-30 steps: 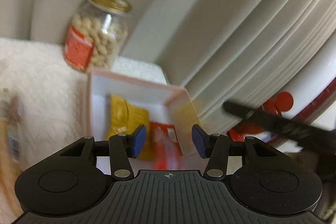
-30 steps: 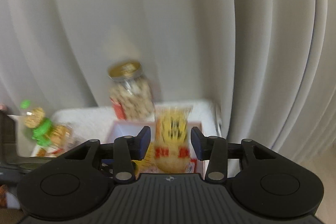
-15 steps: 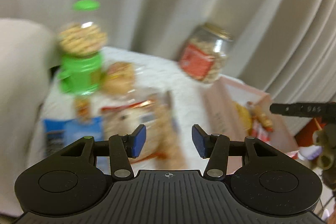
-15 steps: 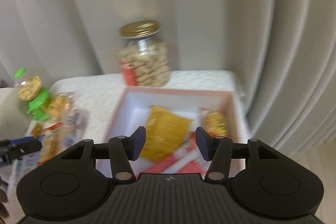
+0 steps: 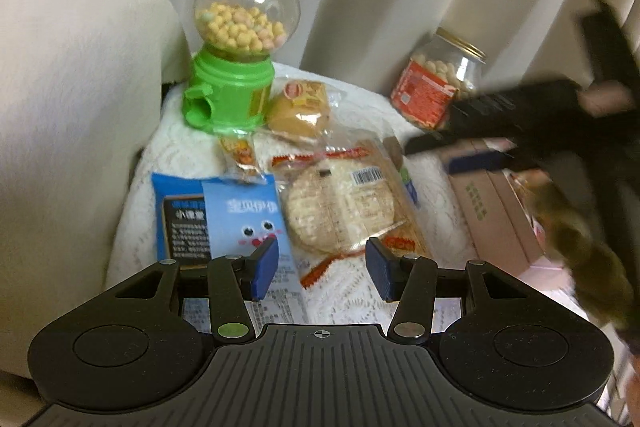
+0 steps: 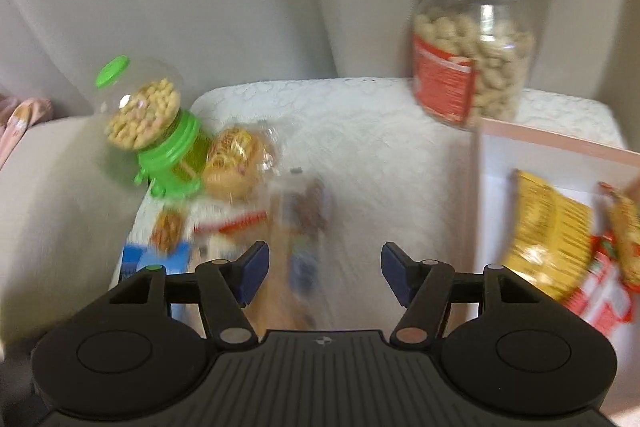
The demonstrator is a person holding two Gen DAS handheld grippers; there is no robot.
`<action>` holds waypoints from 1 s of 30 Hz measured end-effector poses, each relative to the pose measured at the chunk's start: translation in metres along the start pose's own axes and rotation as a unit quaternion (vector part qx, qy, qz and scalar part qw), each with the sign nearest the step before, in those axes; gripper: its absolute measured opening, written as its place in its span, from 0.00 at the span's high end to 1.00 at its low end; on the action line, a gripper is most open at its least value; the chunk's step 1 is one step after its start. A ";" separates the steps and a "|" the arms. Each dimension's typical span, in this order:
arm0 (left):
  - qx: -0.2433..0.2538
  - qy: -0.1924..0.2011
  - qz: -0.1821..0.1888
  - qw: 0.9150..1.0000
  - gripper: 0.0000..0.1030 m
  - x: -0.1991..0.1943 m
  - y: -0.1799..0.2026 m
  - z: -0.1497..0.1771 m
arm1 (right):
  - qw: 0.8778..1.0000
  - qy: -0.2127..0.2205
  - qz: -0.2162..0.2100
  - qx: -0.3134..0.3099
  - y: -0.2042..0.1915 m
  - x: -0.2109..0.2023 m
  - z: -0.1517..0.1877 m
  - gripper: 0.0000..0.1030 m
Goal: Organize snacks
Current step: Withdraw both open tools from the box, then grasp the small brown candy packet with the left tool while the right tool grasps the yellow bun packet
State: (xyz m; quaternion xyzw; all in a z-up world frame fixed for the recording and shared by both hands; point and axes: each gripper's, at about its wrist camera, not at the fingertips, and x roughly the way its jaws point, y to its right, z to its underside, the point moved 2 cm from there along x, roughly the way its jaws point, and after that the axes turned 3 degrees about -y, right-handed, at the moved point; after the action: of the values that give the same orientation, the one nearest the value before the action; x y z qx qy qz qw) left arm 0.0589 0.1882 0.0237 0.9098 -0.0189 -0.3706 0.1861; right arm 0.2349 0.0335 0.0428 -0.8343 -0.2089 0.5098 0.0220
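Loose snacks lie on a white lace cloth: a rice cracker pack, a light blue packet, a dark blue packet, a wrapped bun and a small orange snack. My left gripper is open and empty just above the near edge of the cracker pack. My right gripper is open and empty over the cloth, left of the pink box, which holds a yellow packet and red packets. It also shows blurred at the right in the left wrist view.
A green candy dispenser stands at the back left. A peanut jar with a gold lid stands at the back by the curtain. A beige cushion rises on the left. The pink box's side is to the right.
My left gripper has swung from the pink box to over the loose snacks. My right gripper has let go of the yellow packet into the box and moved left over the cloth.
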 end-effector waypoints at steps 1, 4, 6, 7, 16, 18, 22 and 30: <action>0.000 -0.002 0.007 1.000 0.48 0.001 0.000 0.002 | 1.000 -0.007 -0.002 0.011 0.000 0.012 -0.007 0.39; -0.001 -0.005 0.021 1.000 0.48 0.002 -0.002 0.007 | 0.999 -0.028 0.003 0.021 -0.004 0.040 -0.021 0.40; -0.005 -0.003 0.028 1.000 0.49 0.001 -0.006 0.008 | 0.999 -0.027 0.003 0.024 -0.005 0.048 -0.025 0.44; -0.009 -0.002 0.031 0.999 0.49 0.000 -0.008 0.008 | 0.999 -0.030 -0.013 0.028 -0.004 0.048 -0.025 0.55; -0.051 0.043 0.008 0.998 0.49 -0.001 -0.020 -0.021 | 0.997 -0.067 -0.044 -0.011 -0.001 0.002 0.017 0.89; -0.050 0.045 -0.025 0.997 0.49 0.007 -0.019 -0.035 | 0.997 -0.063 -0.040 -0.017 0.002 -0.007 0.025 0.89; -0.054 0.022 -0.092 0.994 0.49 0.036 -0.024 -0.062 | 0.998 -0.041 -0.042 -0.020 0.009 -0.023 0.032 0.89; -0.020 -0.019 -0.134 0.991 0.77 0.067 -0.022 -0.071 | 0.998 0.001 -0.036 -0.058 0.015 -0.049 0.043 0.82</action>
State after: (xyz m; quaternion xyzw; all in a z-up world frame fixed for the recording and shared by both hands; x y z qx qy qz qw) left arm 0.1533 0.2199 0.0175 0.8930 0.1073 -0.4099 0.1520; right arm 0.1834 -0.0064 0.0598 -0.8269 -0.2679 0.4943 -0.0084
